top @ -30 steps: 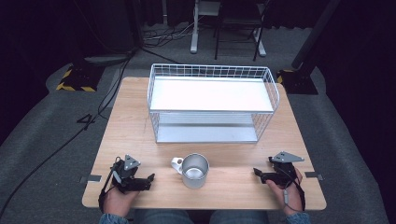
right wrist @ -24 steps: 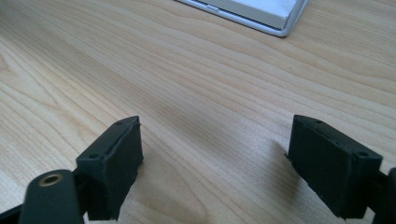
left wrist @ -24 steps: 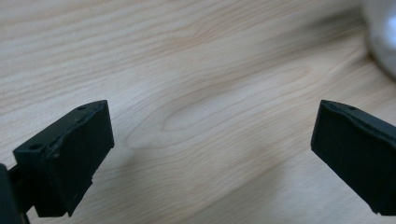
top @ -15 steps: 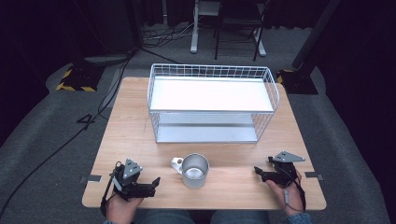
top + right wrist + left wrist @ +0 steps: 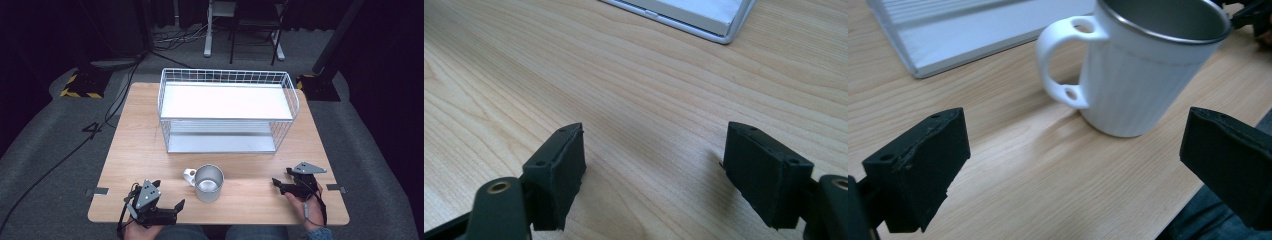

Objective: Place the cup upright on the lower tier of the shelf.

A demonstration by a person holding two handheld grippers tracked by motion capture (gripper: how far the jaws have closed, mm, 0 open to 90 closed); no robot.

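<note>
A white ribbed mug (image 5: 208,183) with a metal-grey inside and rim stands upright and empty near the bench's (image 5: 140,150) front edge, its looped handle (image 5: 189,175) pointing toward ten o'clock in the high view.

The mug (image 5: 1143,75) looks glossy white outside, brushed metal inside, on a matt wooden table (image 5: 1013,165).

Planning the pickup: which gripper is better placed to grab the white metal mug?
Left. The left gripper, jaws open, already faces the white metal mug and its handle; the right gripper faces bare table.
</note>
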